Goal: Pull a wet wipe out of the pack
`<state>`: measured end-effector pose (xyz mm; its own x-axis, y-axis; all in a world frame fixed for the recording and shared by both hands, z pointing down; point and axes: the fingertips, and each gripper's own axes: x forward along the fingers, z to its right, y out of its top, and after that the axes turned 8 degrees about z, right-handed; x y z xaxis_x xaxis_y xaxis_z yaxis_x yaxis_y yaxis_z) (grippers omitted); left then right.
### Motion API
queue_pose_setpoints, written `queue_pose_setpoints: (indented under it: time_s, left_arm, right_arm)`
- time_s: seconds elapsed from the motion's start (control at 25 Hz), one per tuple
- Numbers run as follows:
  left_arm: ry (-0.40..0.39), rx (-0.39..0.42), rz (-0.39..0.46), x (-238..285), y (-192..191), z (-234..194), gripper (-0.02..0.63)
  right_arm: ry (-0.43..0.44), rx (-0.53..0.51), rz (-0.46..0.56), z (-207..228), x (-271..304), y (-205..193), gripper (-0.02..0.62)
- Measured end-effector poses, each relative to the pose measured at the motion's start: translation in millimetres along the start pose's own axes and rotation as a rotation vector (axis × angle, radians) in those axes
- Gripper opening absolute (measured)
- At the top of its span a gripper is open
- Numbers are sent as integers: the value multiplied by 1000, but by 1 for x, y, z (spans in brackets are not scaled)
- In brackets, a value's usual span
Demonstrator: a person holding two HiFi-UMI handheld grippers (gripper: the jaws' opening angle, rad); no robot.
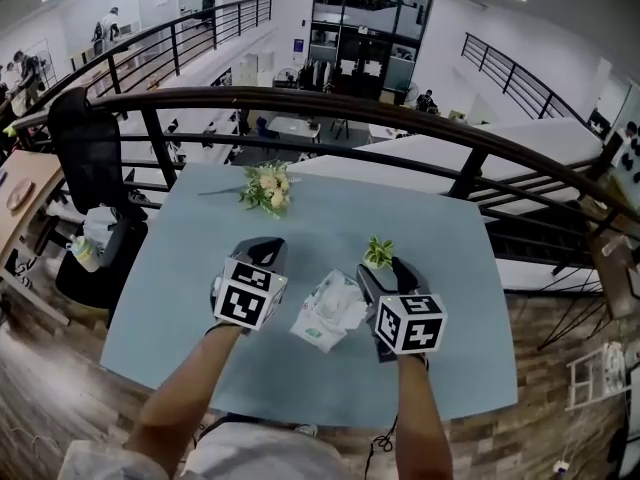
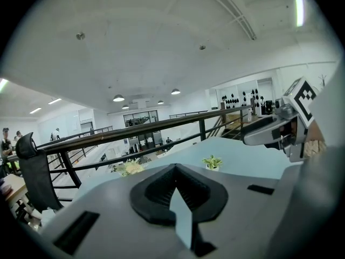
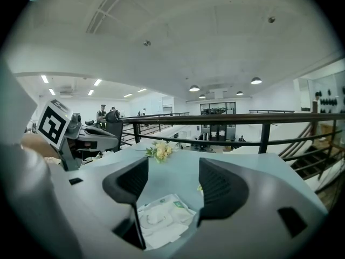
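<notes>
The wet wipe pack [image 1: 330,314], white with a crumpled wipe on top, lies on the light blue table [image 1: 200,268] between my two grippers. My left gripper [image 1: 262,250] hovers to the pack's left. In the left gripper view its jaws [image 2: 175,169] meet at the tips with nothing held. My right gripper [image 1: 378,274] is just right of the pack and open. In the right gripper view the pack [image 3: 161,218] shows low between the spread jaws [image 3: 171,185], apart from both pads.
A pale flower bouquet [image 1: 268,188] lies at the table's far side, and a small potted plant [image 1: 378,252] stands just beyond my right gripper. A black railing [image 1: 330,103] runs behind the table. A dark chair [image 1: 88,158] stands off the left edge.
</notes>
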<state>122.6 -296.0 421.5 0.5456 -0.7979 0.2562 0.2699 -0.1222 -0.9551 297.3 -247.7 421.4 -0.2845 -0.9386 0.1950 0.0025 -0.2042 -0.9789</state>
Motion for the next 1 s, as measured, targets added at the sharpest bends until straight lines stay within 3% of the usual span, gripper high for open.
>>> queue_pose_setpoints:
  time_s: [1.0]
  left_arm:
    - [-42,-19,-3,9,-13,8,-6]
  right_arm:
    - [26,12,-91,-19,23,-40,276]
